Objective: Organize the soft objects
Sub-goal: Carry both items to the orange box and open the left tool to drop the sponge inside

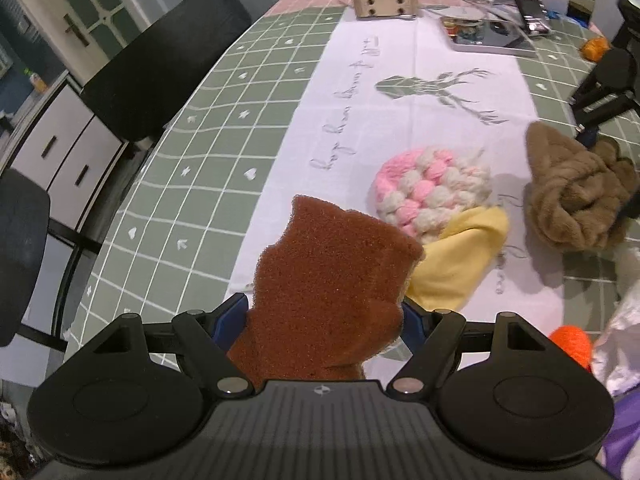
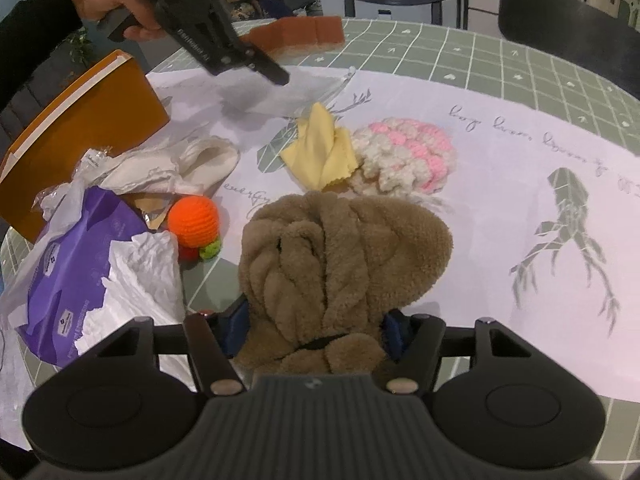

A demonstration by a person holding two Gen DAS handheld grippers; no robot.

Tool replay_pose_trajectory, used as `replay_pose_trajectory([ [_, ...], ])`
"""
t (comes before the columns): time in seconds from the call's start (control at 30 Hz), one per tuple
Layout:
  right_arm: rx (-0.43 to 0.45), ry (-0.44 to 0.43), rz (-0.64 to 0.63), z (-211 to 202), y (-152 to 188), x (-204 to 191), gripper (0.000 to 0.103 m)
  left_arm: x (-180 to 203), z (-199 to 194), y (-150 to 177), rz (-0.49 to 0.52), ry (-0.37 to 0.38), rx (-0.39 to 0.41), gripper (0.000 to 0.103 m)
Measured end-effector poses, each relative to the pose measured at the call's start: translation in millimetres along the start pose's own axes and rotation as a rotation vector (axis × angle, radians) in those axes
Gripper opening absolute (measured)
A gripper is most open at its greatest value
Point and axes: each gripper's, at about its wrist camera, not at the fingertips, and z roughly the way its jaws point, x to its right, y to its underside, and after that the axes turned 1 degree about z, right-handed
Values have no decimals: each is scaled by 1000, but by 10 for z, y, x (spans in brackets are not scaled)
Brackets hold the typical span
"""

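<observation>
Rust-brown scouring sponge (image 1: 332,272), a thick foam block, pinched between the blue pads of the left gripper (image 1: 324,310), jaws wide around its bulk; seen from the right wrist view as hanging clear of the green-checked table (image 1: 200,140), long axis roughly level, beyond and left of the pink-and-white crocheted round pad (image 1: 434,192). Tan plush fleece bundle (image 2: 340,248) wedged between the pads of the right gripper (image 2: 316,322), jaws about half spread and pressing into the pile, apparently a firm hold; sits on the near side of the crocheted pad, almost touching it, long axis running straight away from the claw. Pale yellow folded cloth (image 1: 456,260) touching the pad's edge, on the side toward the left gripper and so the easier reach for that hand once free. Orange crocheted ball (image 2: 192,220) well left of the pad, nearer the right gripper. No open bin or basket in sight: only a purple tissue pack (image 2: 80,248) with white tissue spilling from its torn top, and an orange-brown flat box (image 2: 80,128) behind it, closed, contents impossible to tell. Probably both held pieces bound for one gathering spot, not yet evident.
</observation>
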Motion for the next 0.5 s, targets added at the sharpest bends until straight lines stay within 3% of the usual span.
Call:
replay_pose_trajectory([
  [0.5,47,112,-45,-364,-61,-56,63,432,-520,22,60,-11,67,89],
])
